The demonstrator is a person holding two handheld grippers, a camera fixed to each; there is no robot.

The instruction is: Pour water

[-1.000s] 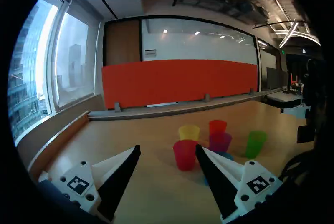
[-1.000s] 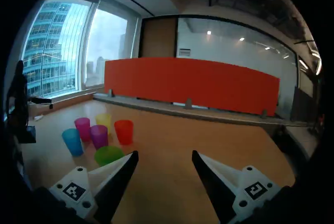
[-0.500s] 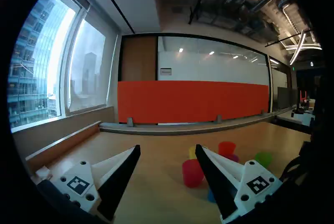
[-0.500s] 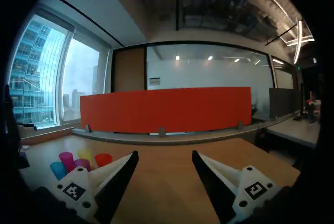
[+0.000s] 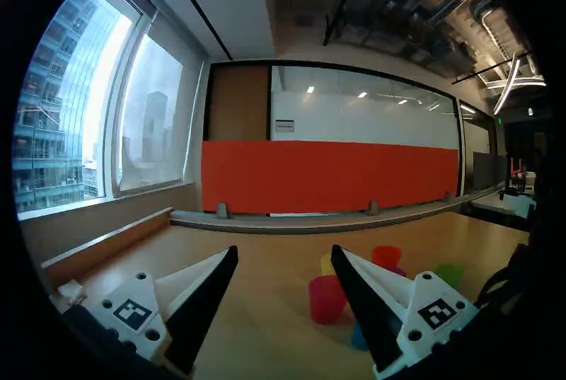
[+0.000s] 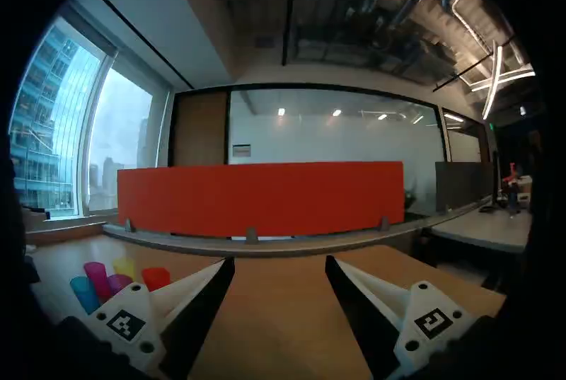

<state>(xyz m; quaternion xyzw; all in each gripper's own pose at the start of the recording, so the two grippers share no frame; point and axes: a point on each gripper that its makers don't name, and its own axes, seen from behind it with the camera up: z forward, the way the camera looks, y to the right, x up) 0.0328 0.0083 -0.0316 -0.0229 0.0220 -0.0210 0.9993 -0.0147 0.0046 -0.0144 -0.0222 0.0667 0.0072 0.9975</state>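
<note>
Jaws, left: spread wide on my left gripper (image 5: 283,248), pinching nothing; bare table (image 5: 276,323) shows between the fingers.
Jaws, right: spread just as wide on my right gripper (image 6: 279,260), also pinching nothing, over the same wood top (image 6: 276,323).
Cups, left gripper view: a cluster stands on the table ahead of me, by the finger on the view's right.
Pink cup (image 5: 327,298): nearest, upright, just inside that finger.
Yellow cup (image 5: 325,263): behind the pink one, partly hidden.
Red cup (image 5: 385,255): farther back, above the finger's edge.
Green cup (image 5: 448,272): off to the right of the red.
Blue cup (image 5: 357,337): low down, mostly hidden by the finger.
Cups, right gripper view: the group sits low at the view's left, beyond my finger: blue (image 6: 85,294), pink (image 6: 95,277), yellow (image 6: 125,267), purple cup (image 6: 118,283), red (image 6: 156,277), close together.
Contents: cannot tell whether any cup holds water.
Contact: both grippers are well apart from the cups.
Backdrop: orange panel (image 5: 325,175) along the table's far edge; window (image 5: 71,132) to the left.
</note>
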